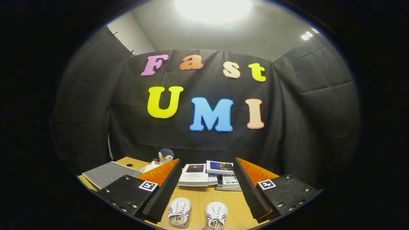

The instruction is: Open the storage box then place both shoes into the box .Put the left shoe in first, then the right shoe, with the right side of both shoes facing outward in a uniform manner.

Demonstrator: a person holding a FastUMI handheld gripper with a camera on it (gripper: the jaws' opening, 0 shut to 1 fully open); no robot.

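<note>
The 2 shoes (pixel 179 212) (pixel 216 215) sit side by side on the worktop (pixel 201 198), toes forward, between the fingers of the released tool (pixel 206 188), which holds nothing (probably spread to approach). Books (pixel 196 174) lie at 12 o'clock beyond the shoes, a plush penguin (pixel 165 156) at 11 o'clock.

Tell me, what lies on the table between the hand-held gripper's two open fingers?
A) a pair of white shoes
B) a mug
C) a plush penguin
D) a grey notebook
A: the two white shoes sit side by side on the wooden table, between the fingers of the open hand-held gripper.
</note>
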